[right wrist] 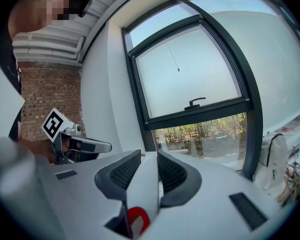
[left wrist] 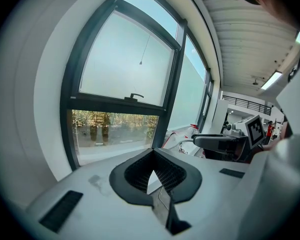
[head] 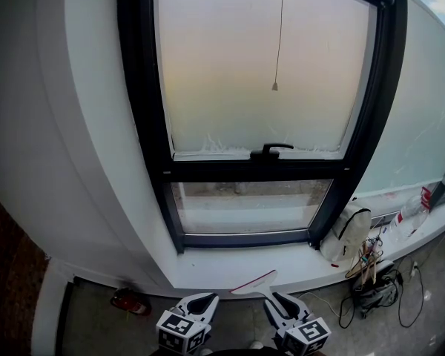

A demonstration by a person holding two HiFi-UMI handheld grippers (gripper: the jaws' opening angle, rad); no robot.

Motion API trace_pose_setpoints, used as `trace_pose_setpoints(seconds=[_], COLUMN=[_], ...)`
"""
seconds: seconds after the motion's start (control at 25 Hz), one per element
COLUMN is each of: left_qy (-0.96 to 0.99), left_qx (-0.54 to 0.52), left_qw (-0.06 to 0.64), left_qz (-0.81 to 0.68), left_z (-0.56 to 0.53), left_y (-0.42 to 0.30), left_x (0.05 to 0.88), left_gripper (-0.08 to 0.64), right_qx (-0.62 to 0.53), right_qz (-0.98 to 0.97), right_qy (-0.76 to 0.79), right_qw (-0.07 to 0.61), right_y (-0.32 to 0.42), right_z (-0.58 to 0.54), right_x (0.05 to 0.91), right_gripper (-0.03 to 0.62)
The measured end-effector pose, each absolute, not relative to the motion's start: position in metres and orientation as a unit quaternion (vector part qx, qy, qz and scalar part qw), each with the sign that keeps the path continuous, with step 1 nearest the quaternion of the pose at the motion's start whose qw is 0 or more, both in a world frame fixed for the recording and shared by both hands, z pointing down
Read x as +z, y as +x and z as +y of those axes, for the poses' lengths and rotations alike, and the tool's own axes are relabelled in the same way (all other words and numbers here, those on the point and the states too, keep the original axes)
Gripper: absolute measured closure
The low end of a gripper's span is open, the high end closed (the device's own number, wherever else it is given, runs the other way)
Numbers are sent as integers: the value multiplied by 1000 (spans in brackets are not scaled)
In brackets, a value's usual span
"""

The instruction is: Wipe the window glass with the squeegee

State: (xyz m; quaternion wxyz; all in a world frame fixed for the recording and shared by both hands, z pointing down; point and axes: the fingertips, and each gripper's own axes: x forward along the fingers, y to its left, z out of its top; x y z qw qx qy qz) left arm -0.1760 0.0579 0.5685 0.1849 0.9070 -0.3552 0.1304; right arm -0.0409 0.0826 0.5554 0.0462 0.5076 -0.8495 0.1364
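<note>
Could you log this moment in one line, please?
right gripper: shut on squeegee | left gripper: shut, empty | squeegee: off window glass

White bag [head: 346, 232] stands on sill [head: 237, 267] near bottle [head: 411, 213].

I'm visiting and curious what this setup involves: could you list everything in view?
window: one, black frame, frosted upper pane, clear lower pane
handle: one, black, foot of upper pane
pull cord: one, thin, hanging before upper pane
sill: one, white, below window
bag: one, white, on sill, right
bottle: one, clear with red, sill, far right
cables: tangle, dark, floor, right
squeegee: one, white with red edge, in right tool
left tool: one, white, black jaws shut, empty
right tool: one, white, black jaws shut on squeegee
</note>
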Motion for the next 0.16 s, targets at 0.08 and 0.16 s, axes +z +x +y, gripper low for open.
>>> trace_pose_setpoints(seconds=[0.08,0.16], left_qy=[906,905], left_qx=[138,142], left_qw=[184,182], left_qz=[-357,-357], left_z=[58,56], left_y=[-176,-176], left_x=[570,571], left_gripper=[560,560], right_qx=[135,136], right_qz=[-849,-848], right_qy=[508,509], right_qw=[47,48], right_y=[-39,-37], right_z=[82,81], right_x=[557,558], right_gripper=[497,497])
